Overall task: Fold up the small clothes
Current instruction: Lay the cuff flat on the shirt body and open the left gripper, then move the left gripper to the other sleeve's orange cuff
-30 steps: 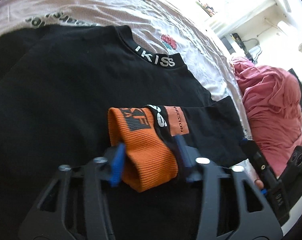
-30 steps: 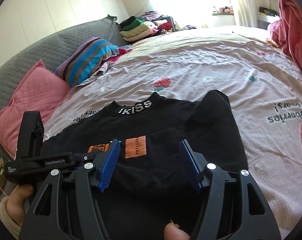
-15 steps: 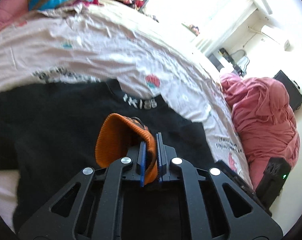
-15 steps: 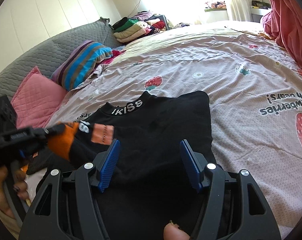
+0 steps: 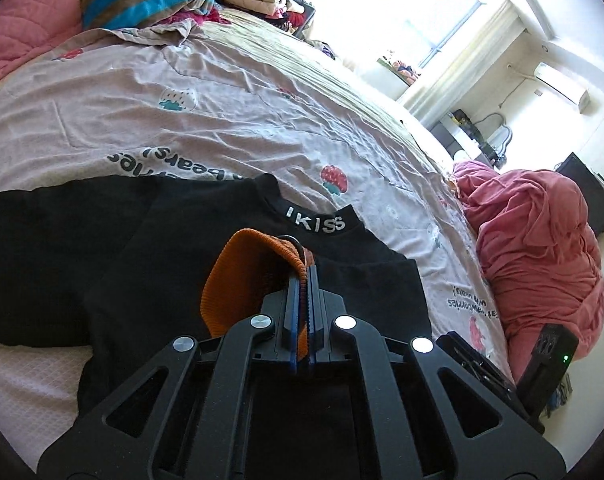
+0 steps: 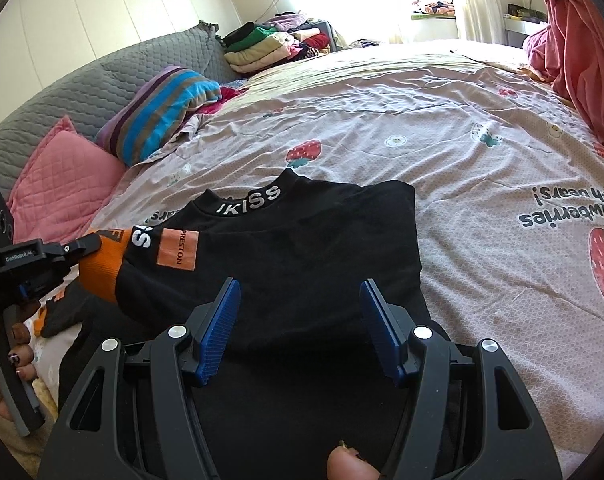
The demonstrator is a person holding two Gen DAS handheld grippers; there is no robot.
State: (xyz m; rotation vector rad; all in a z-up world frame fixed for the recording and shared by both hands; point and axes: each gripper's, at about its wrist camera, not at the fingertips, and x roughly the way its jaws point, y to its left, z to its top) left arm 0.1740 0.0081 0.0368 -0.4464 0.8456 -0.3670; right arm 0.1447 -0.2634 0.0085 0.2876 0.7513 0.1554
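A black sweatshirt (image 6: 302, 248) with an "IKISS" collar (image 6: 250, 202) lies on the bed, its right sleeve folded across the chest. My left gripper (image 5: 302, 276) is shut on the sleeve's orange ribbed cuff (image 5: 238, 276) and holds it up above the shirt body (image 5: 102, 256). From the right wrist view the left gripper (image 6: 82, 250) is at the left, with the orange cuff (image 6: 102, 272) and an orange "PRESTON" patch (image 6: 178, 250) on the sleeve. My right gripper (image 6: 298, 320) is open and empty just above the shirt's lower part.
The bedsheet (image 6: 481, 168) has strawberry prints. A striped pillow (image 6: 162, 112) and pink pillow (image 6: 58, 184) lie at the head, with a stack of folded clothes (image 6: 270, 44) behind. A pink blanket heap (image 5: 541, 248) lies at the bed's right side.
My left gripper closed on the orange cuff and lifted it, drawing the sleeve leftward across the shirt. The right gripper stayed open and nearly still.
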